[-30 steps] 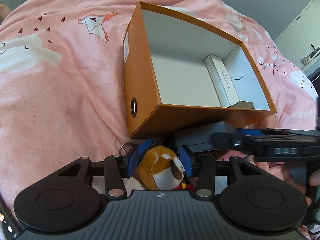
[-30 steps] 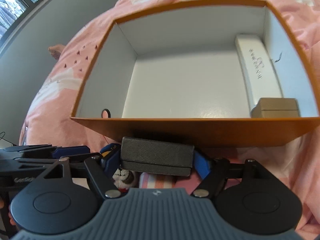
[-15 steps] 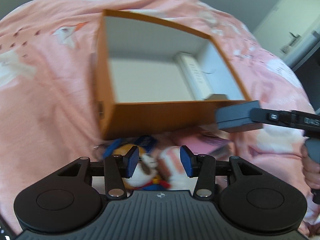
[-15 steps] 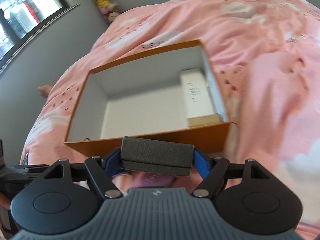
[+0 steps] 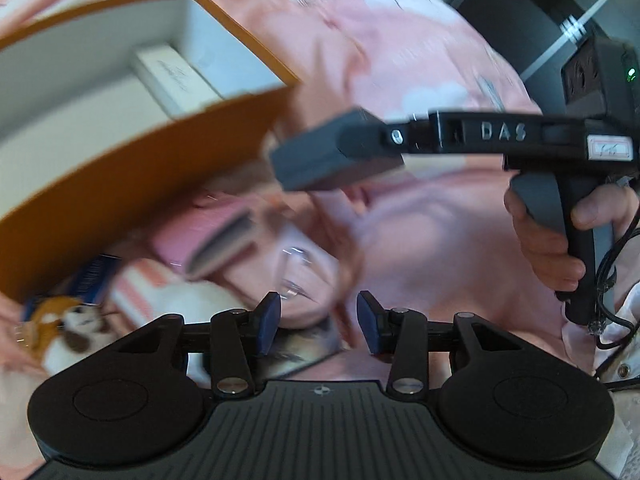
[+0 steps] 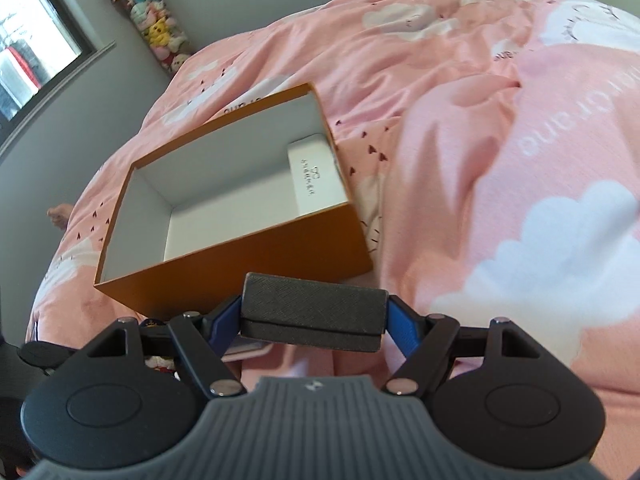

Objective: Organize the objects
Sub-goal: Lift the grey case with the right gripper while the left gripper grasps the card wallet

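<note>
1. Left wrist view, far left: an orange box (image 5: 132, 184) with a white interior stands open on the pink bedspread (image 5: 420, 240); a long white carton (image 5: 172, 80) lies inside it against one wall.
2. Below the box, blurred, lie a small plush toy (image 5: 60, 328) and a pink item (image 5: 208, 240), both on the bedspread outside the box.
3. Centre: the left hand-held gripper (image 5: 318, 322) has just been closing; its blue pads stand partly apart with nothing pressed between them.
4. Right: a hand (image 5: 552, 232) holds the right hand-held gripper's handle, with a dark grey case (image 5: 332, 156) at its tip, near the box's outer corner.
5. Right wrist view: the right hand-held gripper (image 6: 314, 318) clamps the dark grey case by its two ends, in the air just outside the box's near wall.
6. Upper left: plush toys (image 6: 152, 20) are stacked against the grey wall.
</note>
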Motion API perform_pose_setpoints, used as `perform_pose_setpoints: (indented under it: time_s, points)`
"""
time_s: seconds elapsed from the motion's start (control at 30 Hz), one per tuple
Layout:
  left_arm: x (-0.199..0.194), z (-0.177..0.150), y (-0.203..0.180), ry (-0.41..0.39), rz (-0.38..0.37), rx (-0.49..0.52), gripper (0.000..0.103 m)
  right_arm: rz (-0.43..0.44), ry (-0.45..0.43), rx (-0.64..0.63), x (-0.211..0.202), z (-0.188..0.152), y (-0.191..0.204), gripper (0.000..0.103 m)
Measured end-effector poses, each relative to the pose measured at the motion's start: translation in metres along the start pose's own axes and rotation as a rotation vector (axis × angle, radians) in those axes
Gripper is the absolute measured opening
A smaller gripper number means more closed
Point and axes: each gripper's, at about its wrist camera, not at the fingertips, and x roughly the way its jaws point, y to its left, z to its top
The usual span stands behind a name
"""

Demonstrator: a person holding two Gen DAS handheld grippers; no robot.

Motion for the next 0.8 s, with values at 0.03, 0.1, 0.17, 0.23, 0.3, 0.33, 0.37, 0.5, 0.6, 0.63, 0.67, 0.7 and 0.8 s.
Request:
perform_pose_setpoints:
  time_s: [0.03,0.1,0.17,0.23,0.3,0.33,0.37,0.5,0.6,0.63,0.67,0.7,0.8]
  points:
    - [0.006,0.002,-0.002,0.018,0.007,-0.001,0.049,0.001,-0.005,0.008,-0.003,-0.002,-0.003,0.077]
    - [0.014,0.002,-0.01,0.018,0.071,0.046,0.049,0.004,-0.015,0.026,-0.007,-0.007,-0.009,0.077]
    - [0.021,0.004,-0.02,0.013,0.15,0.129,0.049,0.005,-0.024,0.044,-0.011,-0.01,-0.014,0.077]
    - [0.023,0.005,-0.027,-0.012,0.215,0.184,0.049,0.003,-0.03,0.061,-0.015,-0.013,-0.02,0.077]
    - [0.022,0.007,-0.03,-0.052,0.278,0.215,0.049,0.002,-0.037,0.073,-0.017,-0.014,-0.024,0.077]
    - [0.02,0.007,-0.031,-0.064,0.308,0.238,0.049,0.002,-0.039,0.077,-0.017,-0.014,-0.026,0.077]
    - [0.021,0.007,-0.033,-0.064,0.338,0.269,0.049,0.003,-0.04,0.08,-0.017,-0.014,-0.028,0.077]
    - [0.029,0.007,-0.036,-0.039,0.494,0.429,0.049,0.015,-0.028,0.089,-0.012,-0.014,-0.031,0.077]
    - [0.046,0.005,-0.037,0.003,0.572,0.544,0.049,0.025,-0.023,0.093,-0.008,-0.014,-0.032,0.077]
    - [0.051,0.006,-0.036,0.014,0.585,0.572,0.049,0.028,-0.022,0.094,-0.007,-0.014,-0.033,0.077]
    - [0.055,0.005,-0.036,0.021,0.588,0.594,0.049,0.03,-0.02,0.095,-0.007,-0.014,-0.033,0.077]
    - [0.059,0.006,-0.035,0.027,0.59,0.606,0.049,0.031,-0.018,0.095,-0.006,-0.014,-0.033,0.077]
    - [0.069,0.005,-0.032,0.026,0.608,0.625,0.049,0.03,-0.008,0.097,-0.002,-0.013,-0.034,0.077]
